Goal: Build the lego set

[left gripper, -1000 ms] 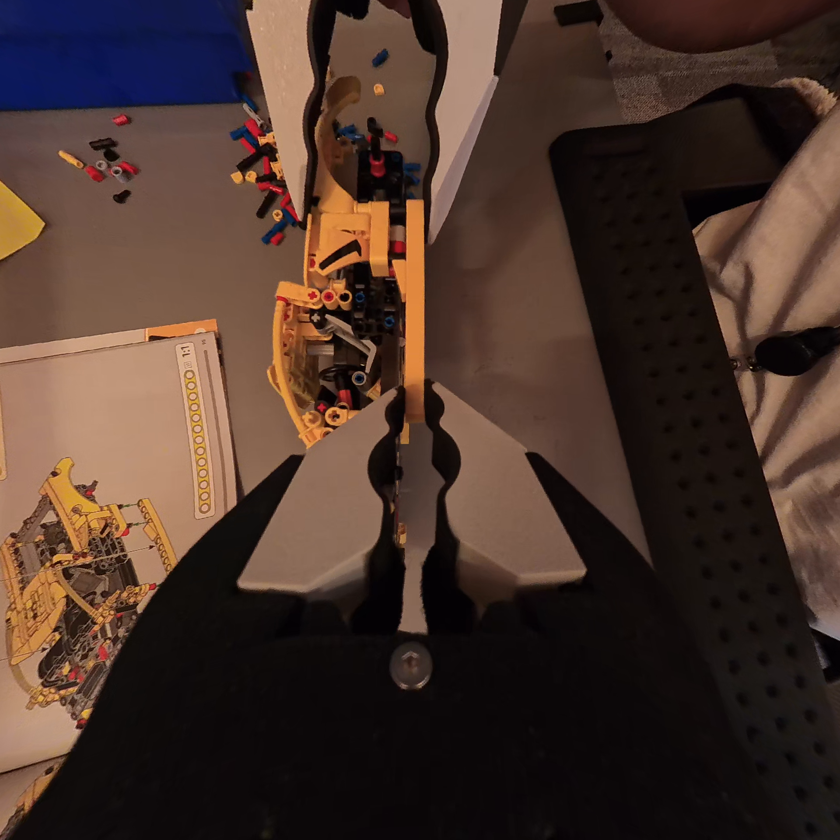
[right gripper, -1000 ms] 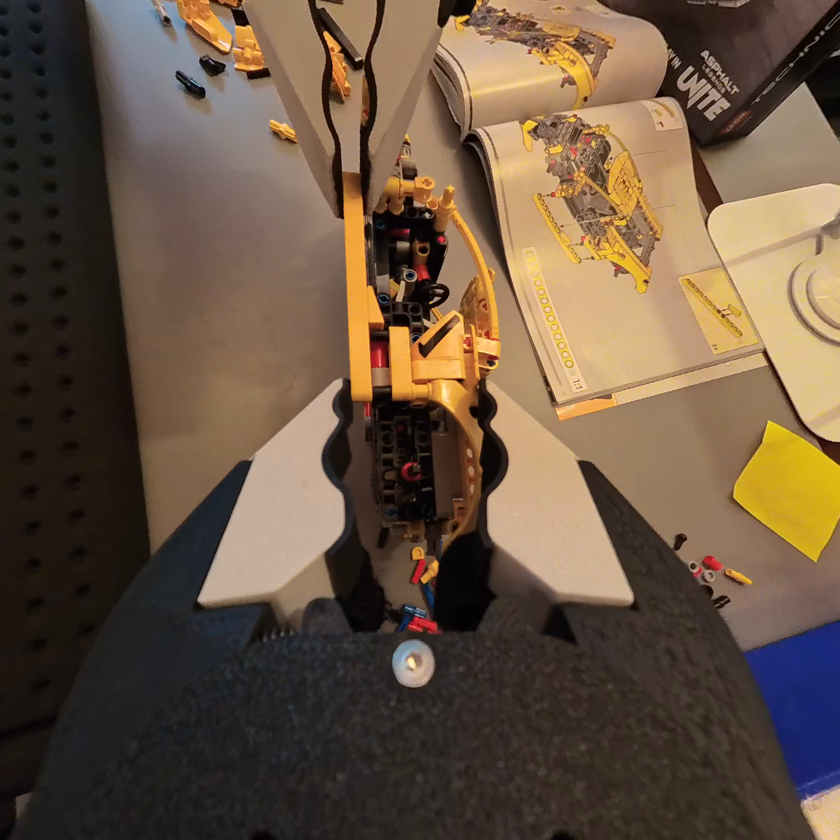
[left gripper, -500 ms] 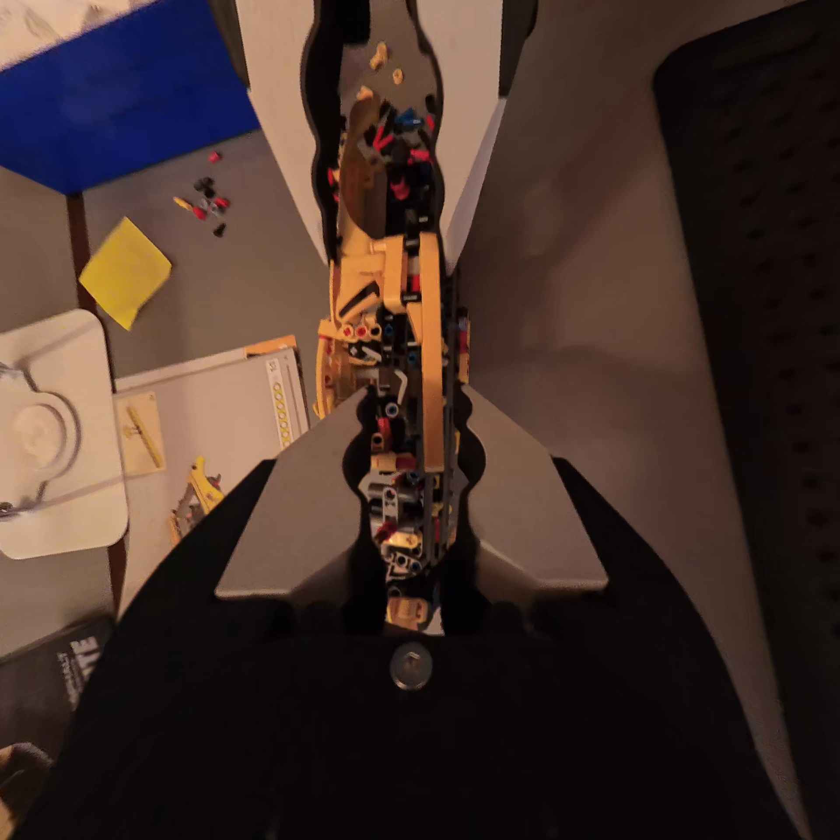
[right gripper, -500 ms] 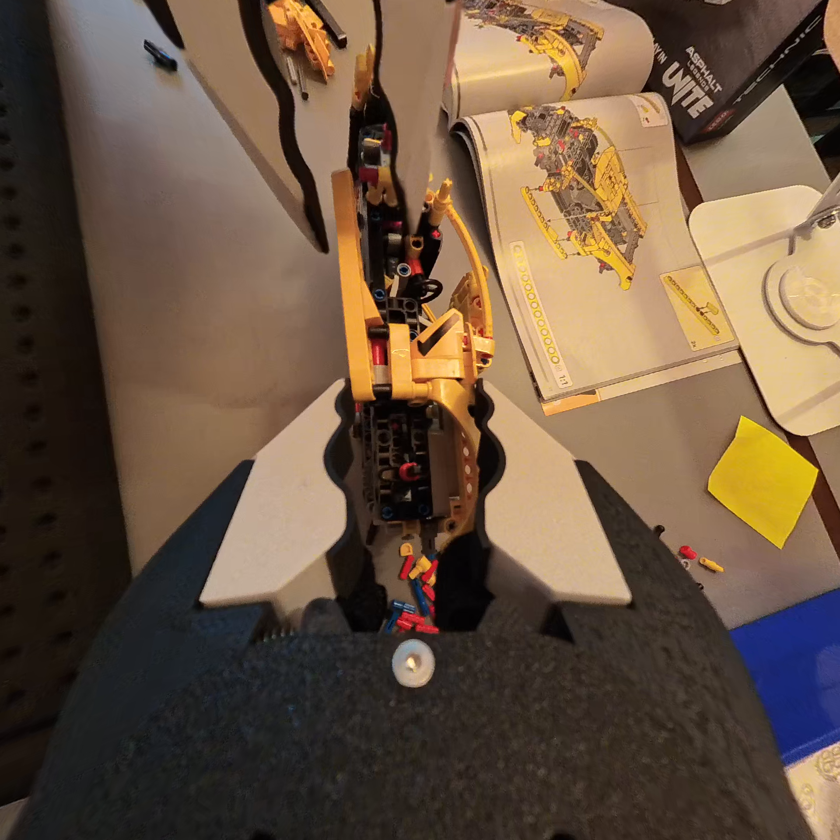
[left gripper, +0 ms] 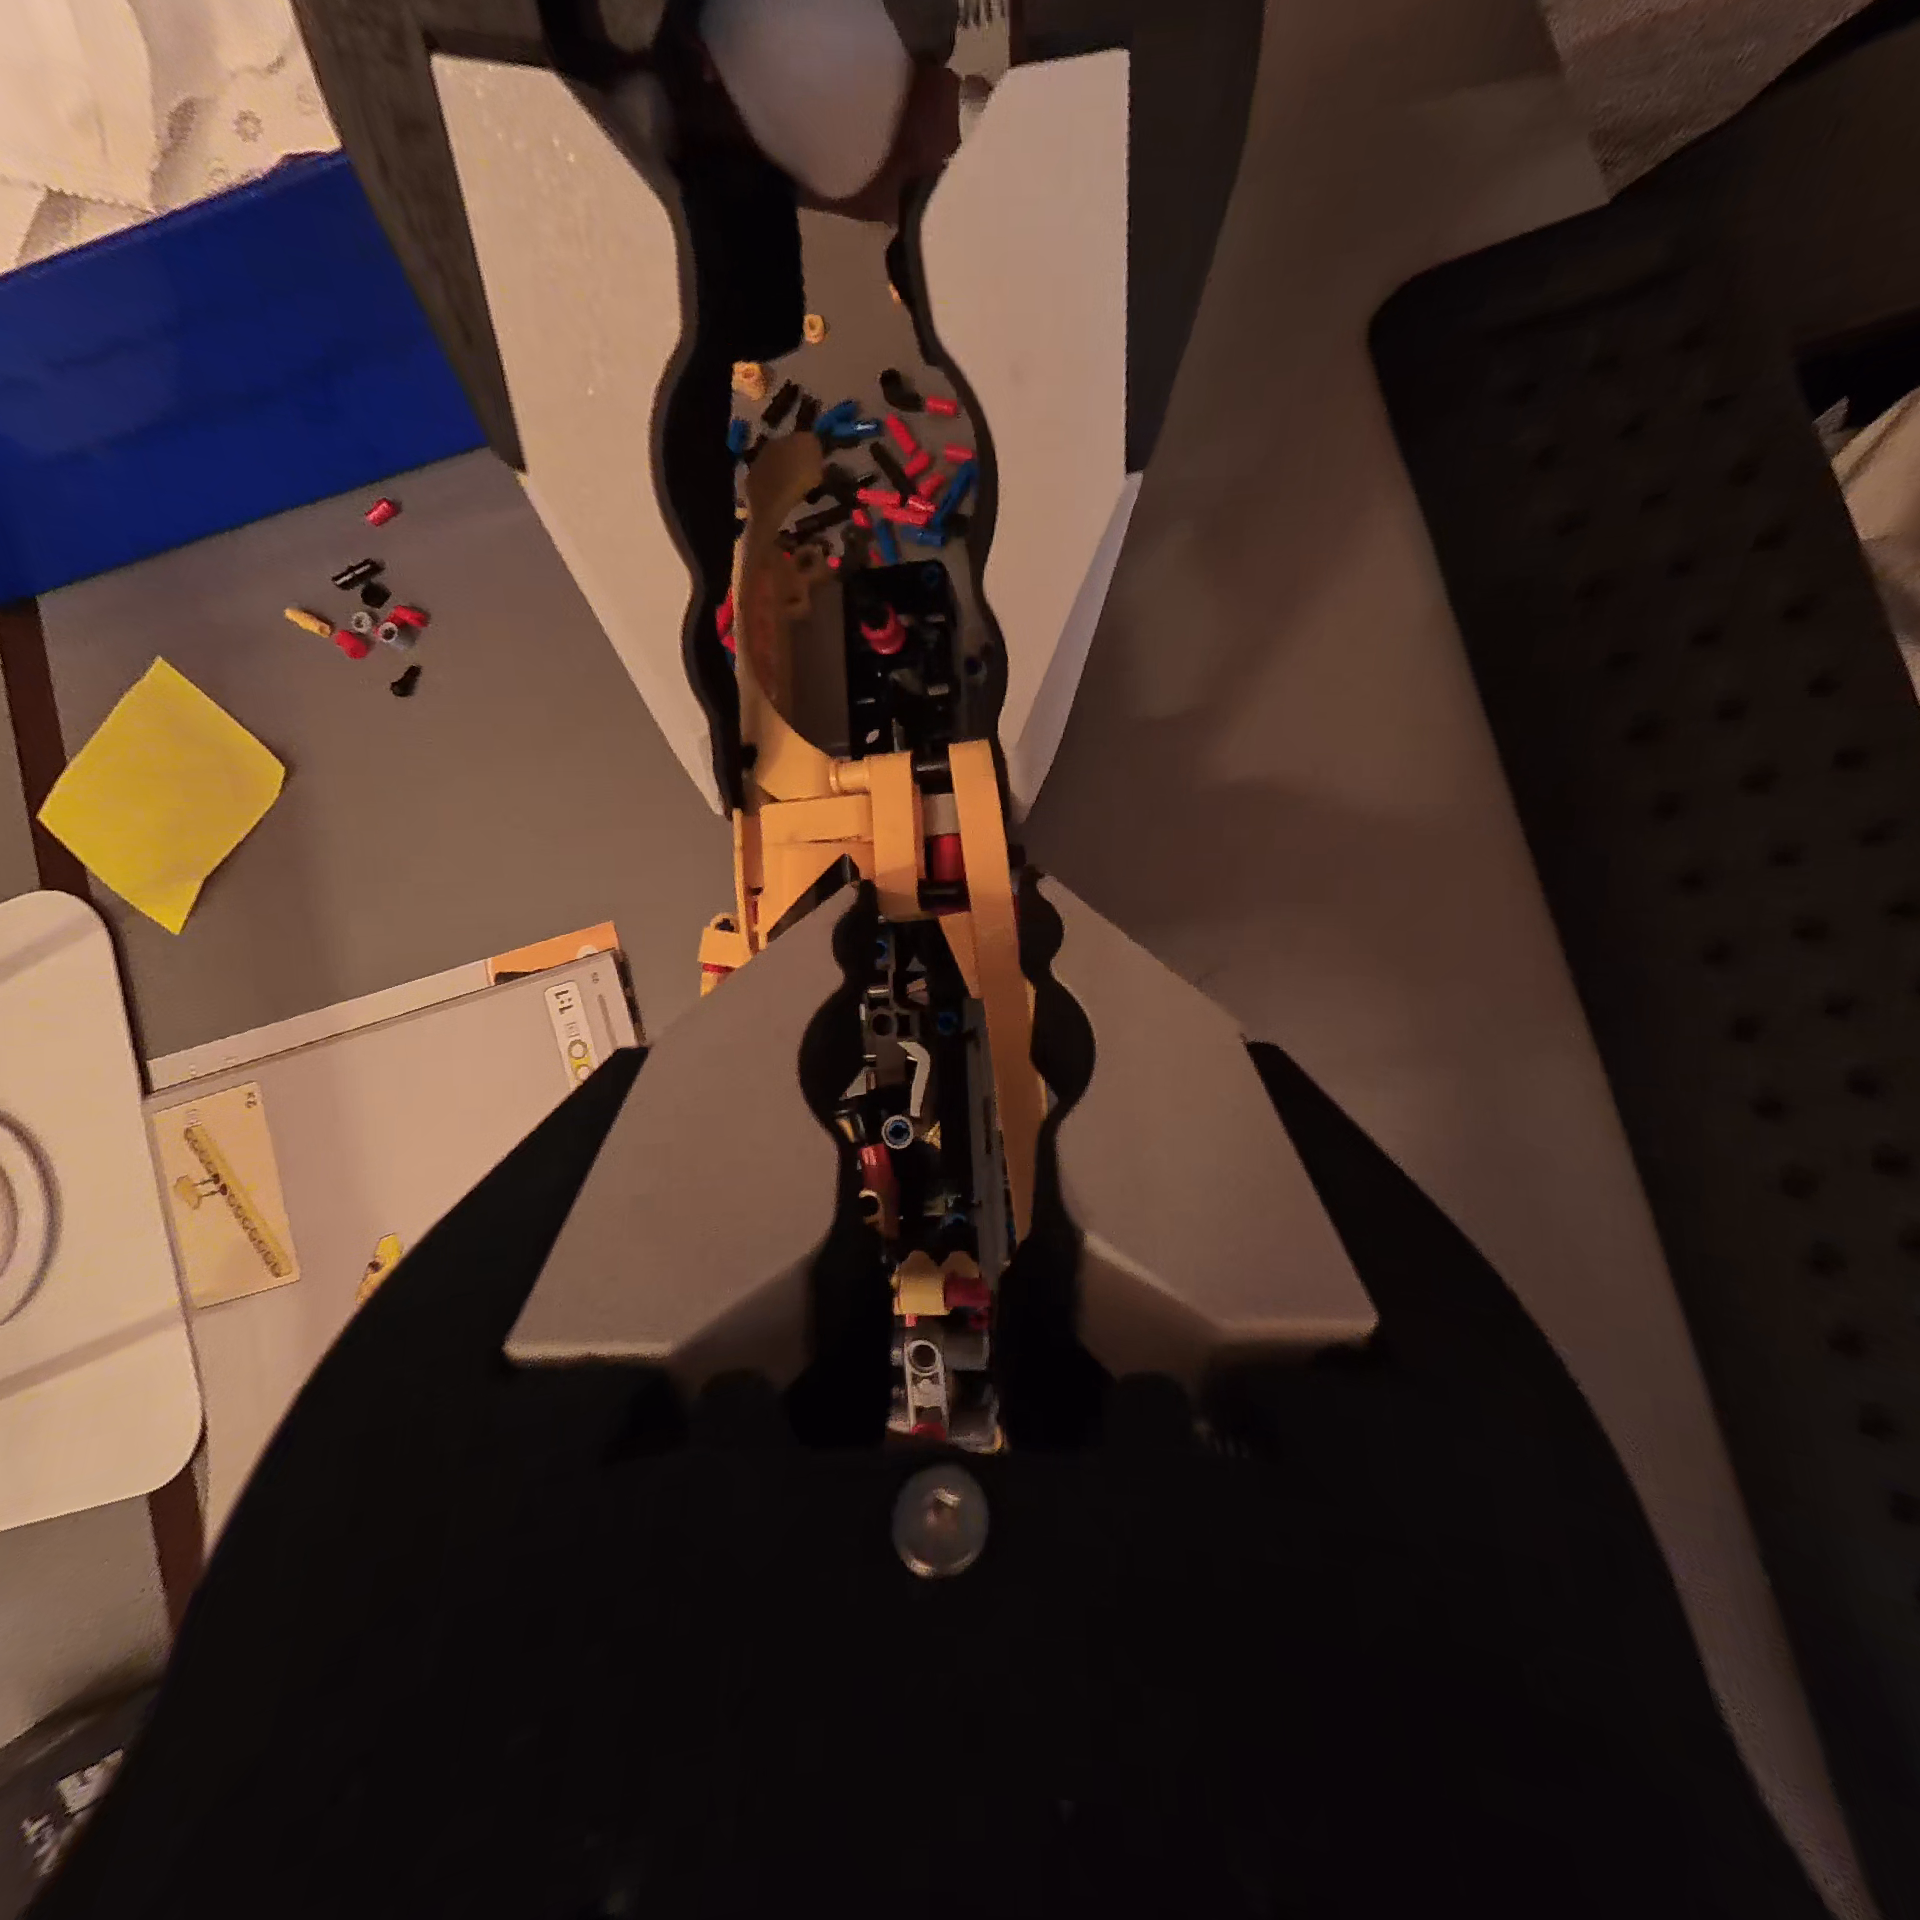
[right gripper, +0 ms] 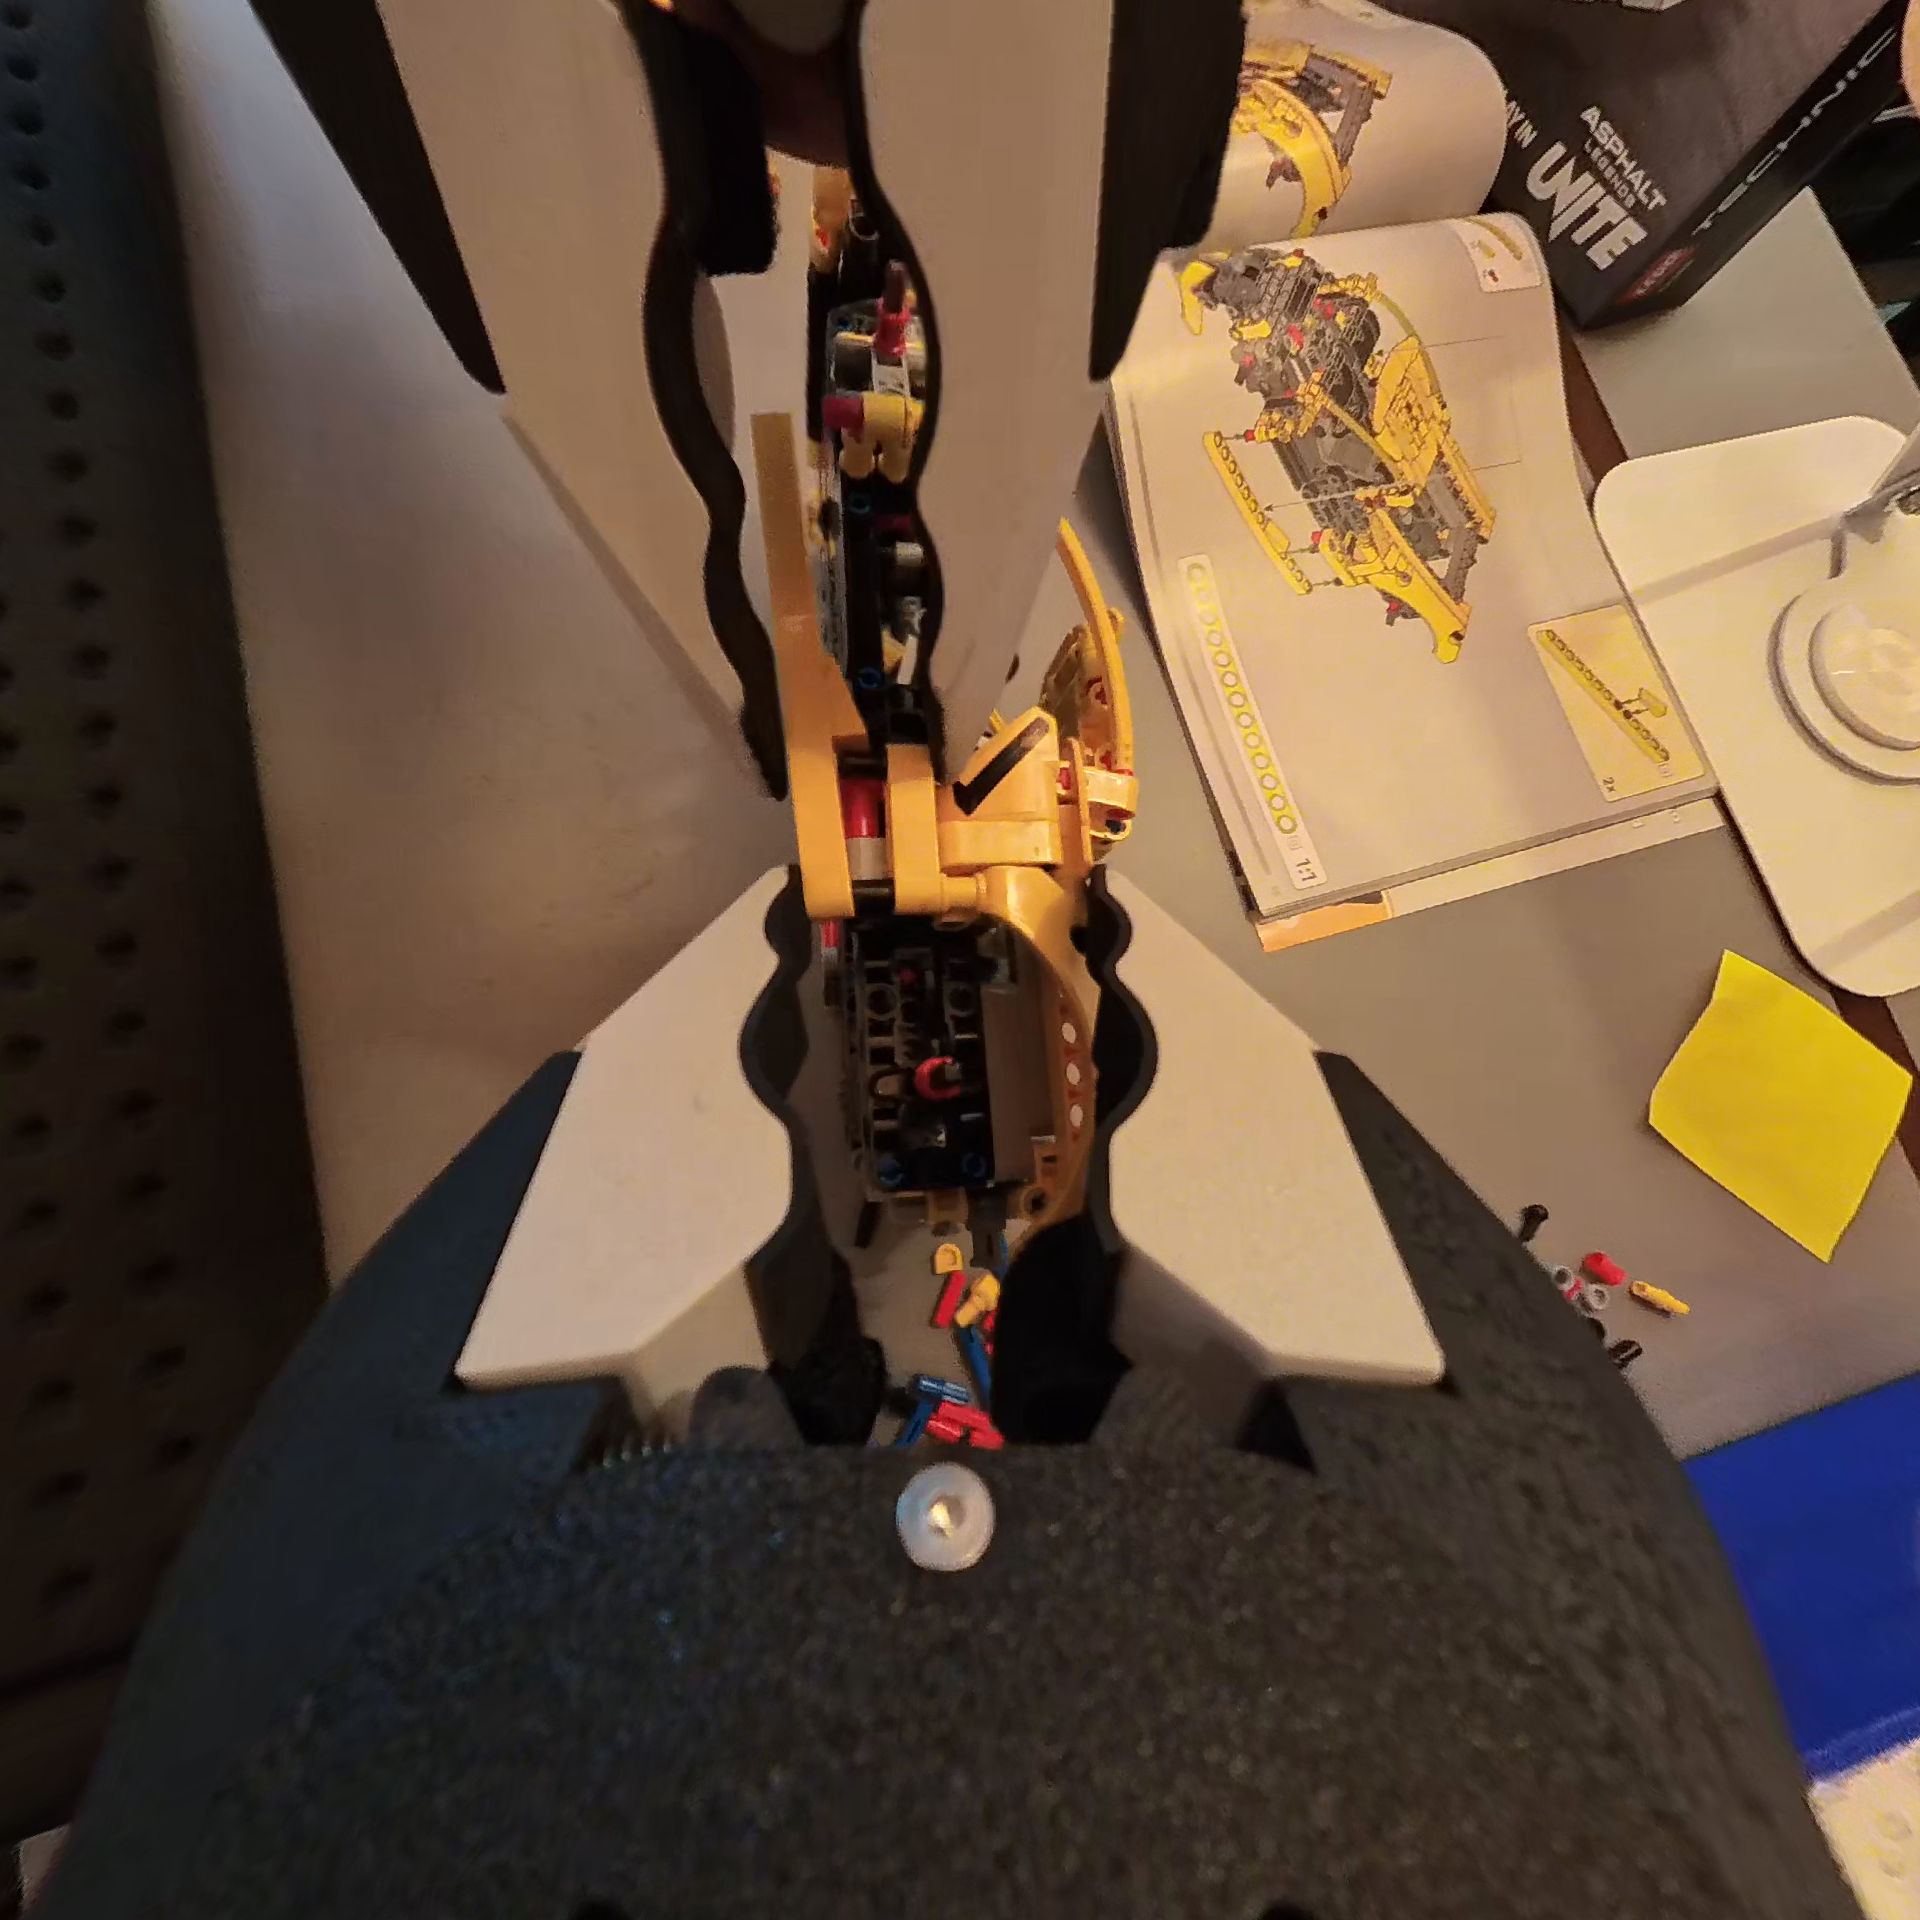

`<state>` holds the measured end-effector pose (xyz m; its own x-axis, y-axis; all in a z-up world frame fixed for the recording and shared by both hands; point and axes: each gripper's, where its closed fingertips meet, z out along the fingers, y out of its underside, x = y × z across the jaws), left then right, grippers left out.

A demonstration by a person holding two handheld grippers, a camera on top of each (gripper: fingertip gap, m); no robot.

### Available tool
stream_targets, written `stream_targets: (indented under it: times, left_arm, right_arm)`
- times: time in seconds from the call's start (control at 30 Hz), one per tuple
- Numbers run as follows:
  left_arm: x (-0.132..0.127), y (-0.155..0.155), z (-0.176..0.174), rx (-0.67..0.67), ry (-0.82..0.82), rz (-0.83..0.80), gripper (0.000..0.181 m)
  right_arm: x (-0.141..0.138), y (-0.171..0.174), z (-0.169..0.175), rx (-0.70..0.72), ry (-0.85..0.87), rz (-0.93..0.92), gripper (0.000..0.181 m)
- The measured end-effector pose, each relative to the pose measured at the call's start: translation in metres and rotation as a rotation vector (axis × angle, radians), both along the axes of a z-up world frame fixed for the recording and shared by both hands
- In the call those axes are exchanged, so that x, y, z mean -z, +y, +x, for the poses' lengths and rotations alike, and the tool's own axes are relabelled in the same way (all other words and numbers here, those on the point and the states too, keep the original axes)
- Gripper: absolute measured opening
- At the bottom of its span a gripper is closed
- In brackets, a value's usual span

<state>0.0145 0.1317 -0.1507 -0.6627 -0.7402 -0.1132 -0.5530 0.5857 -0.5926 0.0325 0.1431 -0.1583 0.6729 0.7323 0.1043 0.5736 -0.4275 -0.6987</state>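
A half-built yellow and black lego model (left gripper: pixel 925 831) hangs above the grey table, held end to end between my two grippers, which face each other. My left gripper (left gripper: pixel 940 894) is closed around one end, with the model deep between its fingers and a long yellow beam (left gripper: pixel 997 997) against one finger. My right gripper (right gripper: pixel 945 883) is shut on the other end of the model (right gripper: pixel 935 842), around its black frame and curved yellow panel. Each gripper also shows from the top of the other's view: the right one (left gripper: pixel 873 800) and the left one (right gripper: pixel 862 758).
An open instruction booklet (right gripper: pixel 1351 582), a yellow sticky note (right gripper: pixel 1787 1101), a white stand base (right gripper: pixel 1787 675) and a black box (right gripper: pixel 1683 135) lie beside the model. Loose red, blue and black pins (left gripper: pixel 894 488) lie below. A black perforated surface (left gripper: pixel 1662 727) borders the table. Only a small space, under 4 cm, lies between the two pairs of fingers.
My left gripper let go of the yellow beam's end, opened and slid forward over the model, which now sits deep between its fingers. The two grippers have come closer together.
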Motion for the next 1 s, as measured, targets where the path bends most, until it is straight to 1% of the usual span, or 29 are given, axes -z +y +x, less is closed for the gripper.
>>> stream_targets:
  times: [0.13,0.4,0.63,0.77,0.93,1.0]
  left_arm:
    - [0.0003,0.0002,0.0002,0.0,0.012,0.015,0.025]
    - [-0.0003,-0.0013,-0.0007,0.017,0.037,-0.034,0.023]
    - [-0.0002,-0.0037,-0.0011,0.04,0.029,-0.061,0.022]
    - [0.0003,-0.0025,-0.0003,0.054,0.025,-0.039,0.022]
    - [0.0,-0.0042,-0.0012,0.067,0.05,-0.069,0.02]
    - [-0.0004,-0.0051,-0.0001,0.051,0.055,-0.094,0.021]
  right_arm:
    - [0.0001,0.0,-0.0002,0.001,-0.001,0.006,0.052]
    - [-0.0006,-0.0011,-0.0016,0.011,0.046,0.026,0.052]
    - [-0.0005,-0.0034,-0.0017,0.008,0.025,0.037,0.052]
    - [0.0002,-0.0026,-0.0004,0.006,-0.02,0.05,0.05]
    - [-0.0001,-0.0039,-0.0012,0.003,-0.004,0.059,0.05]
    - [-0.0003,-0.0044,-0.0004,0.002,0.005,0.066,0.05]
